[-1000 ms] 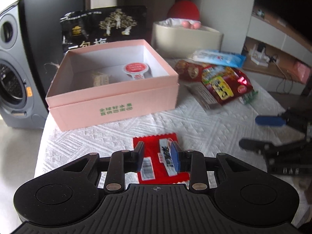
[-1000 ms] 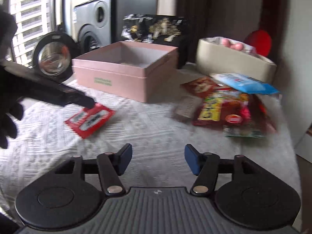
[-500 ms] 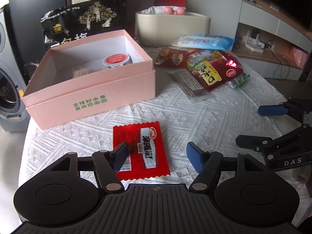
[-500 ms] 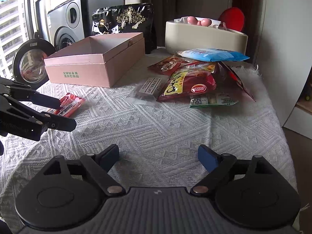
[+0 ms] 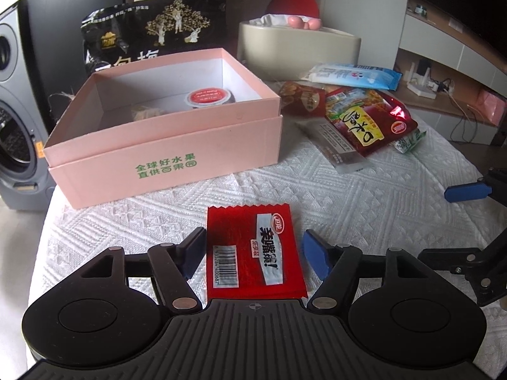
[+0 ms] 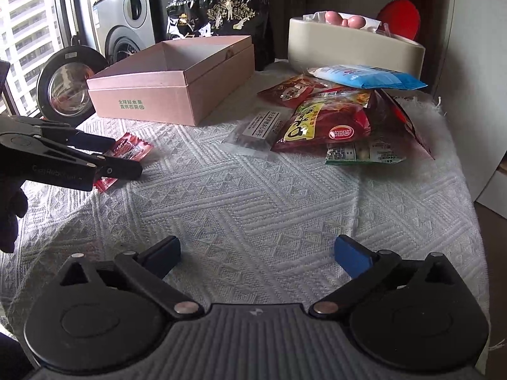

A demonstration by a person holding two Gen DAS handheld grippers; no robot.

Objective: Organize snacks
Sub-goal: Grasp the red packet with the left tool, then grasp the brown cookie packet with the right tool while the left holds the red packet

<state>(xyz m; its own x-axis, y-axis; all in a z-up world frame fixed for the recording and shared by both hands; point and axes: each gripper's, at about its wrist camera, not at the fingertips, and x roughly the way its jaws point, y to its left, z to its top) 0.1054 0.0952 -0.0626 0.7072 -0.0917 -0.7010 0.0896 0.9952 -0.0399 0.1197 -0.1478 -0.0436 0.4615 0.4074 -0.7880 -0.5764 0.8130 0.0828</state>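
A red snack packet (image 5: 247, 221) lies flat on the white tablecloth, label up. My left gripper (image 5: 253, 243) is open, one finger on each side of the packet, pads clear of it. In the right wrist view the left gripper (image 6: 122, 156) hovers over the same packet (image 6: 134, 148). The pink box (image 5: 164, 155) stands open just beyond, holding a red-lidded cup (image 5: 207, 96) and a pale snack (image 5: 147, 114). My right gripper (image 6: 257, 247) is over bare cloth with its jaws opening wide and nothing between them; it also shows at the right edge as the right gripper (image 5: 450, 223).
A pile of snack bags sits at the back right: a red bag (image 5: 364, 123), a blue packet (image 5: 351, 76) and a clear-wrapped bar (image 5: 336, 145). Behind stand a cream container (image 5: 298, 50) and a black bag (image 5: 155, 34). A washing machine (image 5: 16, 126) is off the table's left edge.
The left jaws, narrow around the red packet a second ago, have spread apart and the packet now lies flat between them. The right jaws have widened.
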